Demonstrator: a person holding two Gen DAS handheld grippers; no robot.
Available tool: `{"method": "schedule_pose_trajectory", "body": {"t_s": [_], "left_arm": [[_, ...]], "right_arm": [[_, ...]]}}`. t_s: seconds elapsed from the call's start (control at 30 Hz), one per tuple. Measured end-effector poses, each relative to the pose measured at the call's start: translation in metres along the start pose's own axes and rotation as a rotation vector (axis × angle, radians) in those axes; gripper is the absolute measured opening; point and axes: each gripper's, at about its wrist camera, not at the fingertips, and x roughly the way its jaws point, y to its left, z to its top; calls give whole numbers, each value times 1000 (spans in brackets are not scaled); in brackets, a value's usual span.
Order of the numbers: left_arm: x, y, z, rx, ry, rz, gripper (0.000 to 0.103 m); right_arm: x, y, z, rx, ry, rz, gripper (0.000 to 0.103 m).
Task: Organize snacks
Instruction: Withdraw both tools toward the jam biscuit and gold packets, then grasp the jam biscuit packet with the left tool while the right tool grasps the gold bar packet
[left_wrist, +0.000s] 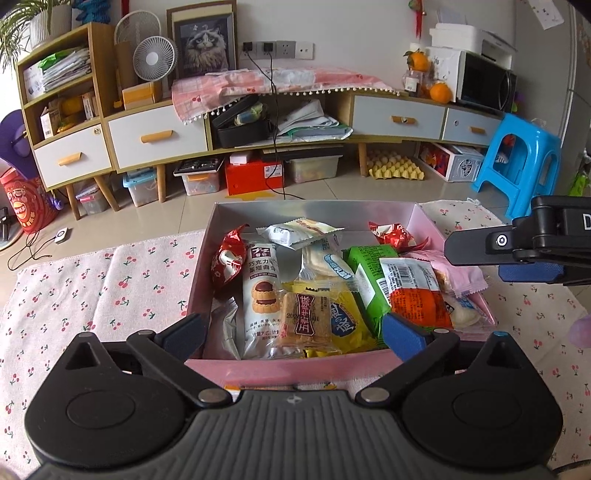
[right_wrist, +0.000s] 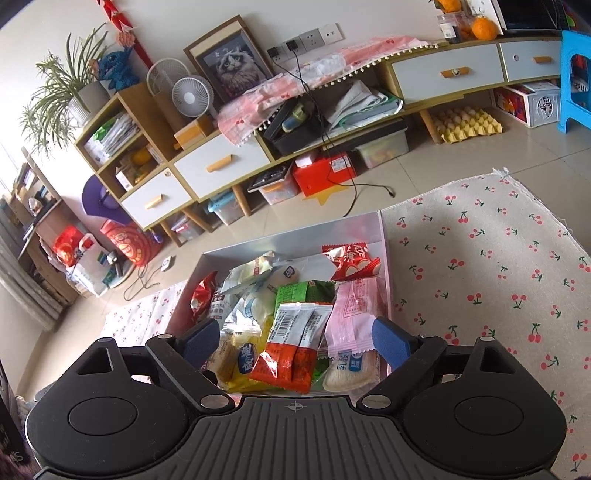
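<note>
A pink box (left_wrist: 295, 363) on a cherry-print cloth holds several snack packets: a white chocolate-tart packet (left_wrist: 260, 291), a brown cracker packet (left_wrist: 304, 319), a green packet (left_wrist: 364, 273), an orange-and-white packet (left_wrist: 415, 291) and red candies (left_wrist: 229, 260). My left gripper (left_wrist: 293, 334) is open and empty above the box's near wall. My right gripper (right_wrist: 297, 341) is open and empty over the box's right side, above the orange-and-white packet (right_wrist: 295, 347) and a pink packet (right_wrist: 351, 314). It also shows in the left wrist view (left_wrist: 517, 254) at the right edge.
The cherry-print cloth (right_wrist: 480, 266) spreads to both sides of the box. Beyond the table's far edge are tiled floor, a long low cabinet (left_wrist: 159, 136) with drawers, storage bins under it, and a blue plastic stool (left_wrist: 517, 162) at right.
</note>
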Motion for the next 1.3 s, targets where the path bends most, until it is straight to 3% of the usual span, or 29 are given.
{"method": "schedule_pose_trajectory", "body": {"t_s": [0.17, 0.57, 0.87, 1.1, 1.3], "left_arm": [[-5, 3, -5, 5, 79, 1, 102], [-17, 20, -31, 20, 161, 72, 102], [-12, 27, -52, 0, 181, 81, 102], [2, 37, -54, -109, 165, 114, 102], [10, 37, -54, -125, 185, 140, 102]], "right_arm": [[-9, 7, -7, -66, 24, -20, 95], [-24, 22, -34, -191, 107, -57, 99], [-17, 31, -56, -254, 167, -97, 99], [-10, 34, -67, -285, 199, -123, 99], [-8, 33, -70, -295, 211, -128, 99]]}}
